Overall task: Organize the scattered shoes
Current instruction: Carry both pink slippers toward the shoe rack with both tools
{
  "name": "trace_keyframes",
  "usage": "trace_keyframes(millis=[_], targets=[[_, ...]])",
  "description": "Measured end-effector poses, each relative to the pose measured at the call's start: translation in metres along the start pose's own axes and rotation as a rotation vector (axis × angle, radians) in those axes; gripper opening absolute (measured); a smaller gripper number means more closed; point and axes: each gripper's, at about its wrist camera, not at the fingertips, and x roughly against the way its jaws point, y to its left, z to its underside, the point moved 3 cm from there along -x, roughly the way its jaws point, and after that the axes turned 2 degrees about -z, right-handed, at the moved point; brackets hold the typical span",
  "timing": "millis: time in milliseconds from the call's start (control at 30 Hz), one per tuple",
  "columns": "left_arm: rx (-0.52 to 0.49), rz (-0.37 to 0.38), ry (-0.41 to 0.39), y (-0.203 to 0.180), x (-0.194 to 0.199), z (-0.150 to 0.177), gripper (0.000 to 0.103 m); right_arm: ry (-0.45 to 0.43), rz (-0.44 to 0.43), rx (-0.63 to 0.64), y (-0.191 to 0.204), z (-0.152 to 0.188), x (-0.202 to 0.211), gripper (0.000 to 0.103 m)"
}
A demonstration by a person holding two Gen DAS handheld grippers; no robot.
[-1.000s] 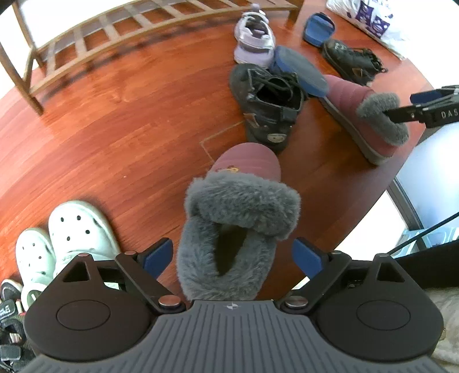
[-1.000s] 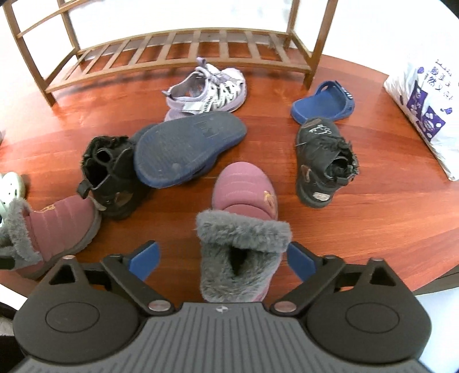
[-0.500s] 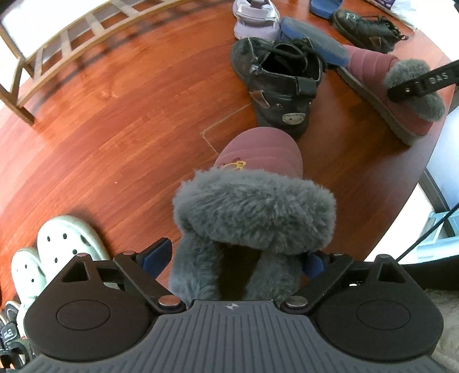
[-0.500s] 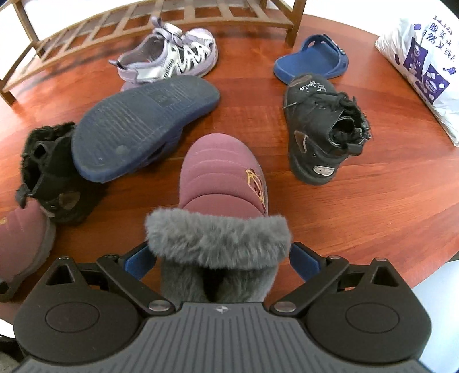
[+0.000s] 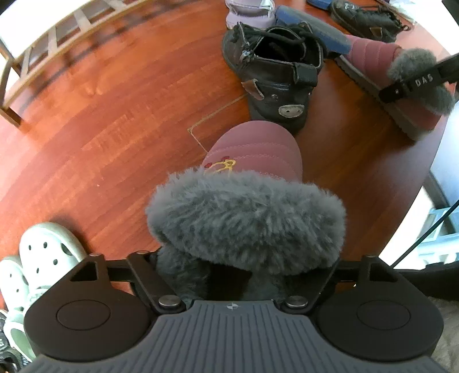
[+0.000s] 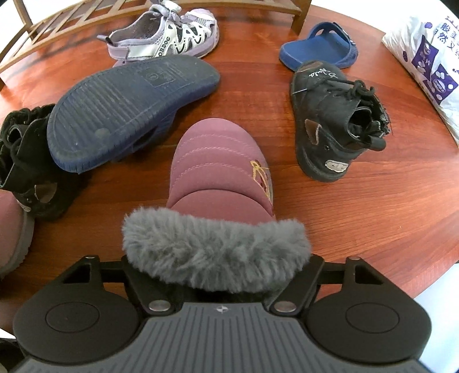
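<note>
Two boots: I see one maroon fur-cuffed boot [image 5: 252, 160] between my left gripper's [image 5: 243, 275] jaws, its twin [image 6: 221, 178] between my right gripper's [image 6: 221, 275].
Floor: red-brown wood floor [image 5: 114, 120], wooden rack [image 6: 57, 23] behind.
Jaws: both closing around the grey cuffs; pads hidden in fur, contact unclear.

Left tool [image 5: 243, 266]: pointed steeply down, jaws closing, a furry boot cuff [image 5: 246, 221] lodged between them; pads hidden by fur, contact cannot be told. Right tool [image 6: 221, 269]: likewise aimed steeply down, jaws closing around a second boot cuff [image 6: 215, 249]; its finger is seen across that cuff in the left view. Pads hidden.
</note>
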Motion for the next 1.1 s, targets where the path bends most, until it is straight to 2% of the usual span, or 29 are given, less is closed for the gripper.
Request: trace_keyframes(millis=[300, 500, 900, 1100], targets=[[0.083, -0.019, -0.028, 0.008, 0.012, 0.001, 0.075, -0.003, -0.026, -0.006, 0.002, 0.011, 0.017, 0.075], [0.192, -0.007, -0.053, 0.023, 0.031, 0.005, 0.075, -0.004, -0.052, -0.005, 0.01, 0.023, 0.042, 0.075], [0.334, -0.077, -0.143, 0.057, 0.078, 0.015, 0.075, -0.042, -0.126, 0.036, 0.051, 0.035, 0.109, 0.075], [0.426, -0.092, -0.158, 0.082, 0.095, 0.02, 0.075, -0.105, -0.198, 0.11, 0.085, 0.014, 0.14, 0.075]])
